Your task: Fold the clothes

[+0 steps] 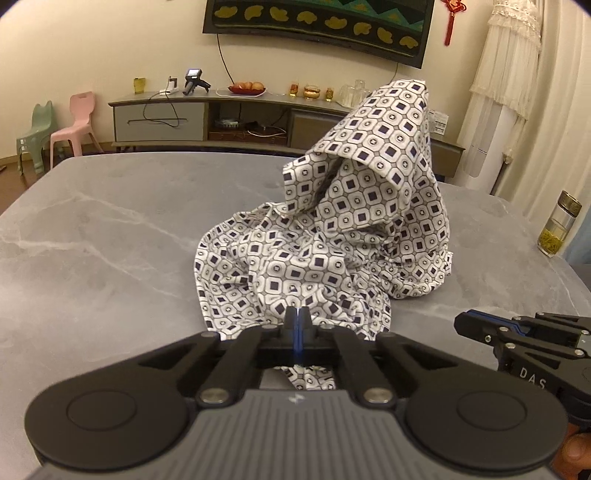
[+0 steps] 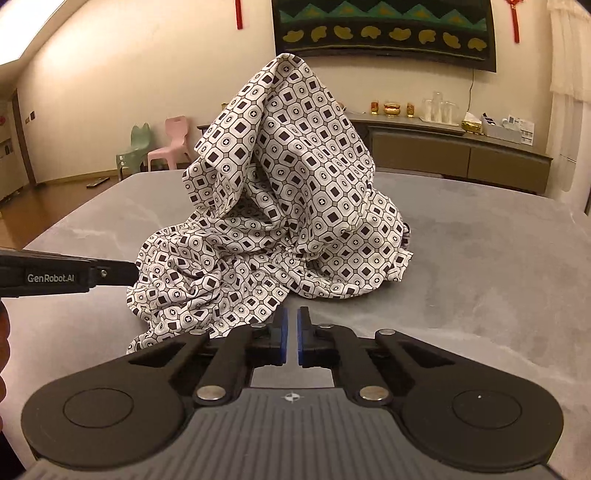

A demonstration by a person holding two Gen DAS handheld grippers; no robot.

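Both cams sit right behind my fingers, tilted down a bit, low and close over the grey marble table (image 1: 92, 229). The left one faces the TV cabinet (image 1: 159, 118) wall, with my right gripper (image 1: 461, 323) poking in at its lower right. The right one looks the same way from further right, my left gripper (image 2: 125, 273) at its left edge. Both share the patterned shirt (image 1: 332, 240) heap, the table and the dark wall hanging (image 2: 384, 29).
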